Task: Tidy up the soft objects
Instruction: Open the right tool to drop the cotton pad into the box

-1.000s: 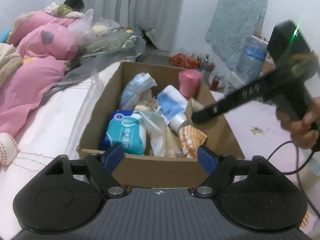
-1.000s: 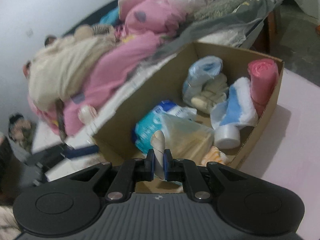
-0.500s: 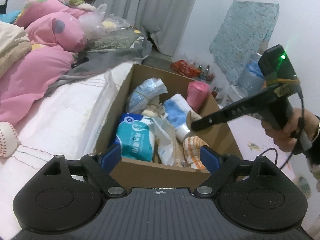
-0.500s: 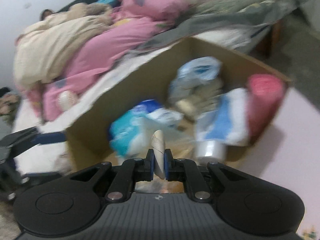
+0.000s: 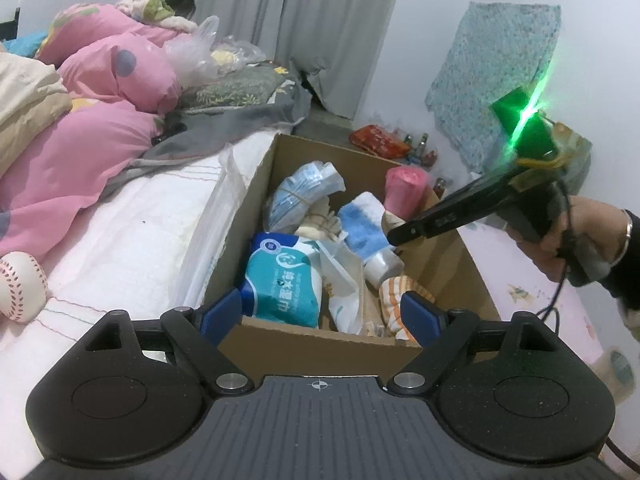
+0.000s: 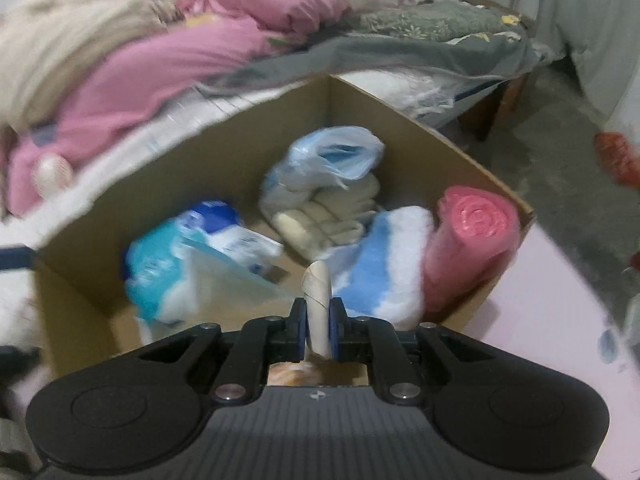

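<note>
right hand-held gripper [image 6: 319, 322] clamped narrow on a small beige roll [image 6: 318, 300], squeezed flat between the blue pads, long axis pointing forward along the fingers and tipped slightly up. hangs over the open cardboard box [image 6: 224, 168], above the near right part, close to the blue-and-white cloth [image 6: 384, 268]; in the left view the same gripper tip [image 5: 404, 234] sits just above that cloth and the capped bottle [image 5: 384, 266]. below and ahead in the box: teal tissue pack [image 5: 284, 284], clear plastic bag of blue items [image 5: 300, 196], cream bundle [image 6: 332, 212], pink roll [image 6: 468, 240] leaning in the right corner, striped orange cloth [image 5: 394, 296] at the near wall. right view blurred, so exact gap between roll and contents hard to judge.

left hand-held gripper [image 5: 320, 312] spread wide and holding nothing, pads just short of the box's near wall, well back from the roll. box stands between the bed [image 5: 140, 216] and a pink surface [image 5: 532, 280].

likely step: dropping the roll in. target lies straight down from the right gripper, so probably a short lowering and a release; right hand clearly the nearer one. baseball-patterned ball [image 5: 20, 286] on the bed at the left, untouched.
</note>
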`<state>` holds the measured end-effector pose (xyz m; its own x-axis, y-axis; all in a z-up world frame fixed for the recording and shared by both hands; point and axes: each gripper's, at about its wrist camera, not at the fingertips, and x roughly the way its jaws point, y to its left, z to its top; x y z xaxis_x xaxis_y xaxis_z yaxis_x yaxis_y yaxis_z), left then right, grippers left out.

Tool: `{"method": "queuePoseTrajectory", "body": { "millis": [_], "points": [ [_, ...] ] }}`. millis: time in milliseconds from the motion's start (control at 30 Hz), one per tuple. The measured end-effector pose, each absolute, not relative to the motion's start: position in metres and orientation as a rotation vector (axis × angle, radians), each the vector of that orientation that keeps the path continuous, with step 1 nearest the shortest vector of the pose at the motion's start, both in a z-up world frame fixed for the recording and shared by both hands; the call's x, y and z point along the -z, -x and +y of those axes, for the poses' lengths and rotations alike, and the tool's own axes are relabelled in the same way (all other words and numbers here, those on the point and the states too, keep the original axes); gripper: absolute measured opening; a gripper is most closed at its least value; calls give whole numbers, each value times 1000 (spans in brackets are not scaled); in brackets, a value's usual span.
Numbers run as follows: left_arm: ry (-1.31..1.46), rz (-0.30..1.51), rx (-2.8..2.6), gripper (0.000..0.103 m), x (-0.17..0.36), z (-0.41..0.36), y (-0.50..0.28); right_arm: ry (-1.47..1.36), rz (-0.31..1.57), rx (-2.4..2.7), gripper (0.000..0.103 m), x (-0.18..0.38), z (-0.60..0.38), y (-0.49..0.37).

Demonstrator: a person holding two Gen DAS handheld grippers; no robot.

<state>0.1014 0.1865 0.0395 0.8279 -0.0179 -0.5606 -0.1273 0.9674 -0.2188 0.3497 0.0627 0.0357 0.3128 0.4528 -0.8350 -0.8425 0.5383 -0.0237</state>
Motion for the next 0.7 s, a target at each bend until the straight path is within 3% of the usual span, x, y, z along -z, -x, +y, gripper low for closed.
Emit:
{"method": "queuePoseTrajectory", "body": {
  "millis": [533, 633, 700],
  "points": [
    [239, 588, -75, 87, -39, 183, -100, 529, 899, -909, 23, -34, 102, -363],
    [225, 586, -79, 87, -40, 179, -100, 548, 930, -887, 35, -17, 116, -371],
    [218, 587, -84, 87, -40, 177, -101, 546, 944, -873, 52, -12, 119, -374]
  ]
}}
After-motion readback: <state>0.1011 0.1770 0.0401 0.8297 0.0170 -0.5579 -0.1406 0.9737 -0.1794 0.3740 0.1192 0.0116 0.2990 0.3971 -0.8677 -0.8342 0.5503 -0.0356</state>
